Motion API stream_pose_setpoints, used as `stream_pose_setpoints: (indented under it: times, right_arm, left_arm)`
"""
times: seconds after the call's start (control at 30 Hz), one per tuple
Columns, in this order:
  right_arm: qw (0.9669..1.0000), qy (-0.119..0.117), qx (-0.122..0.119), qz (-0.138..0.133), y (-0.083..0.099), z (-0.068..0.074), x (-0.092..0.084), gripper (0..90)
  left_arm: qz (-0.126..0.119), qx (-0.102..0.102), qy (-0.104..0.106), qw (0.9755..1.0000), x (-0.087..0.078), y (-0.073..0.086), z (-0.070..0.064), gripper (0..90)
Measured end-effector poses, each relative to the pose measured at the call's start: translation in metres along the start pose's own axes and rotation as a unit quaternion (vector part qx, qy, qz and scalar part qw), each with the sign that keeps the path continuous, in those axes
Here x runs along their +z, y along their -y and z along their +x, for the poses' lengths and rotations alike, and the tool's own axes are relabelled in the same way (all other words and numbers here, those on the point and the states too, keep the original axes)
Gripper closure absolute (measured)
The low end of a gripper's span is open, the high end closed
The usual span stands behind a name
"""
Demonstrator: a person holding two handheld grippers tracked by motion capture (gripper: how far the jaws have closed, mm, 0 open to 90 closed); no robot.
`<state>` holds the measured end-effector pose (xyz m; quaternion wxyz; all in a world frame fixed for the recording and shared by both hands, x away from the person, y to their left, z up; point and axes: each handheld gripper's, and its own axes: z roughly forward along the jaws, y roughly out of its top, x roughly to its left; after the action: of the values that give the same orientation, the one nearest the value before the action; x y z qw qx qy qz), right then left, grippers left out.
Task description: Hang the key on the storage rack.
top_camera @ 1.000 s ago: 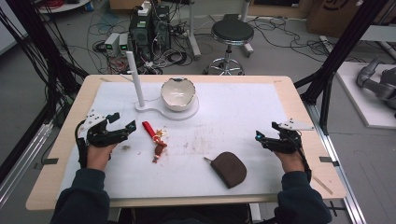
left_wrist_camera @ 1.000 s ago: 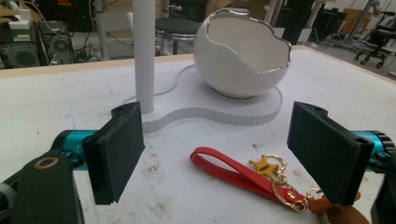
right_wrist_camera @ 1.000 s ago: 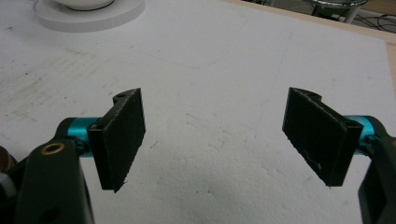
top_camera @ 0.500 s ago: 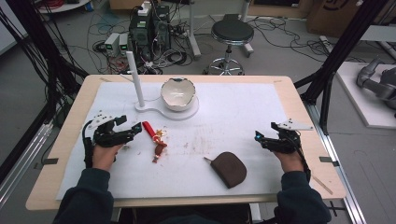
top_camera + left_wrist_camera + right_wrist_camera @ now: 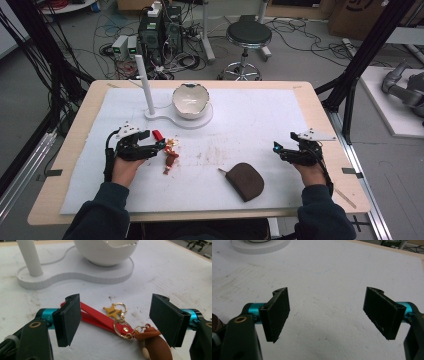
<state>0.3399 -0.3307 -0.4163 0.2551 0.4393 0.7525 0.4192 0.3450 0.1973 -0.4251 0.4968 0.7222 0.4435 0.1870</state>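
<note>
Since a second ago the left gripper point(image 5: 115, 322) has slid up to the keychain point(image 5: 117, 322), whose red strap now lies between its spread, just-narrowing fingers point(image 5: 68, 320), untouched, so a pinch looks imminent.

We see a keychain point(image 5: 120, 322) lying flat on the white counter point(image 5: 175, 277), left of centre in the high view: a red strap, gold rings, a gold star charm point(image 5: 112, 311) and a brown figurine point(image 5: 155, 345) at its lower end.
</note>
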Motion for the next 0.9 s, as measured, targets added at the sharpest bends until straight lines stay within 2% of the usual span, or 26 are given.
stream_pose_setpoints:
  times: [0.07, 0.1, 0.2, 0.3, 0.37, 0.43, 0.63, 0.7, 0.87, 0.9]
  right_arm:
    - [1.0, 0.002, 0.0, 0.002, 0.0, 0.001, 0.0, 21.6]
    - [1.0, 0.001, -0.003, 0.001, 0.0, 0.001, 0.0, 21.6]
    - [1.0, 0.002, -0.002, 0.001, -0.001, 0.002, 0.0, 21.6]
    - [1.0, -0.001, 0.002, 0.002, 0.0, 0.003, 0.0, 21.6]
    - [1.0, -0.002, 0.003, 0.002, 0.0, 0.003, 0.0, 21.6]
    - [1.0, -0.003, 0.002, 0.002, 0.0, 0.003, 0.0, 21.6]
    - [1.0, -0.002, 0.002, 0.005, 0.001, 0.001, 0.001, 21.6]
    - [1.0, -0.003, 0.003, 0.006, 0.001, 0.002, 0.0, 21.7]
    - [1.0, -0.002, 0.004, 0.007, 0.002, 0.001, 0.0, 21.7]
    - [1.0, -0.003, 0.002, 0.008, 0.002, 0.001, 0.001, 21.7]
  left_arm:
    - [0.01, -0.005, 0.004, 0.9999, 0.002, 0.001, -0.002, 25.4]
    - [0.025, -0.005, 0.012, 0.9996, 0.006, 0.004, -0.006, 25.4]
    - [0.043, 0.002, 0.019, 0.9989, 0.014, 0.005, -0.014, 25.3]
    - [0.051, 0.006, 0.01, 0.9986, 0.019, 0.005, -0.021, 25.3]
    - [0.066, 0.01, 0.003, 0.9978, 0.024, 0.005, -0.026, 24.2]
    - [0.077, 0.014, 0.005, 0.9969, 0.027, 0.005, -0.03, 23.8]
    - [0.086, 0.019, 0.006, 0.9961, 0.031, 0.006, -0.036, 23.8]
    - [0.094, 0.012, 0.014, 0.9954, 0.032, 0.007, -0.038, 23.8]
    - [0.1, 0.008, 0.012, 0.9949, 0.031, 0.009, -0.041, 23.8]
    - [0.108, 0.012, 0.017, 0.9939, 0.033, 0.011, -0.044, 23.4]
